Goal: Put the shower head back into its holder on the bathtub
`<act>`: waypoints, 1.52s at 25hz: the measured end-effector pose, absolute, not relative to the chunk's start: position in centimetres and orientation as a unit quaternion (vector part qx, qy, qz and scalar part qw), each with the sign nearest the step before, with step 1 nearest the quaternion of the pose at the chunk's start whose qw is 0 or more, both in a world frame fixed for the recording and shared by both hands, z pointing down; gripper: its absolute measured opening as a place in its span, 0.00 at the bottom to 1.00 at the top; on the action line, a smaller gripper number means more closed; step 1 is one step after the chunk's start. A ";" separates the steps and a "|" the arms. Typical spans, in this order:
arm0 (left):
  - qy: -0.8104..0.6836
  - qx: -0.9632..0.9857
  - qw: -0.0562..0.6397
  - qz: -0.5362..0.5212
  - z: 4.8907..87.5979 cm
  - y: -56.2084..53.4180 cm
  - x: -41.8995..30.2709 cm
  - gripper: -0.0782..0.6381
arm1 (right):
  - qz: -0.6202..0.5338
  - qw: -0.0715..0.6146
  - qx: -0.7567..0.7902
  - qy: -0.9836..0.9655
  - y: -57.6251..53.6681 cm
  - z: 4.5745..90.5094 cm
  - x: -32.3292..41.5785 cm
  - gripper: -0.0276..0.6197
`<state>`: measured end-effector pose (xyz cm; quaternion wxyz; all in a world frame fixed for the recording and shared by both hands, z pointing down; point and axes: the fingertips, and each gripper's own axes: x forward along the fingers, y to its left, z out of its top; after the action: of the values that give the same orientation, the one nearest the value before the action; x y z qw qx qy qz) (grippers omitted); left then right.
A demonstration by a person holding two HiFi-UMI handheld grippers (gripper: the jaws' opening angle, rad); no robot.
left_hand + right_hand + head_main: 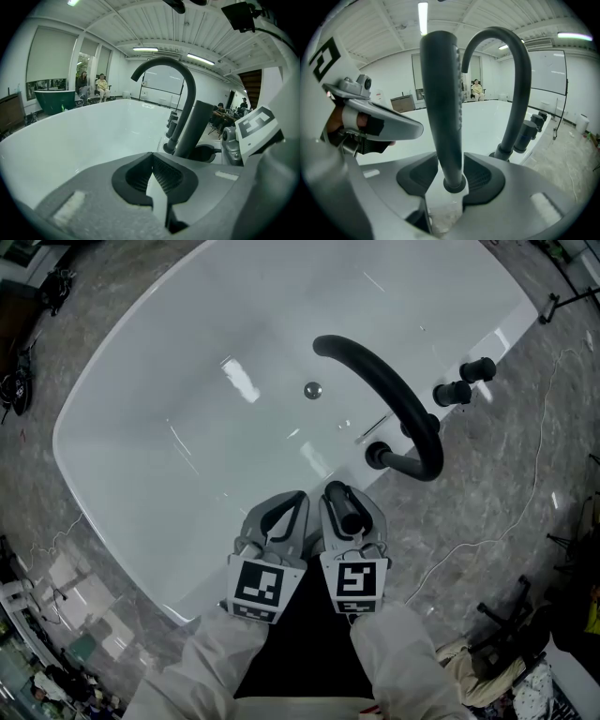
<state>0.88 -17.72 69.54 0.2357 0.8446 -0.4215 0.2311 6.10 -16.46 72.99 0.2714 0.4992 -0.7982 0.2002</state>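
Right gripper view: the dark shower head (440, 108) stands upright in its holder (454, 186) at the edge of the white tub (141, 456). It is between the jaws of the right gripper (451, 161), which stand wide apart. The left gripper (152, 159) is alongside, jaws together and empty. A curved black faucet (513, 84) rises just beyond.

Arched spout (398, 399) ahead, bathtub (178, 437) open left
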 end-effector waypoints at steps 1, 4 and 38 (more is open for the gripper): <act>-0.422 0.844 0.235 0.231 69.5 -17.7 0.9 0.11 | 0.208 0.269 0.497 -0.798 -16.4 73.0 6.2 0.31; -0.425 0.843 0.233 0.231 69.2 -17.4 1.0 0.11 | 0.215 0.270 0.492 -0.799 -16.0 73.0 6.4 0.32; -0.439 0.846 0.174 0.247 58.1 -11.4 1.0 0.11 | 0.214 0.222 0.538 -0.784 -9.3 59.1 14.1 0.10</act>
<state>1.00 -11.42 58.05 0.1738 0.8464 -0.4385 0.2470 14.12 -9.31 59.06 0.2217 0.5384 -0.7844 0.2135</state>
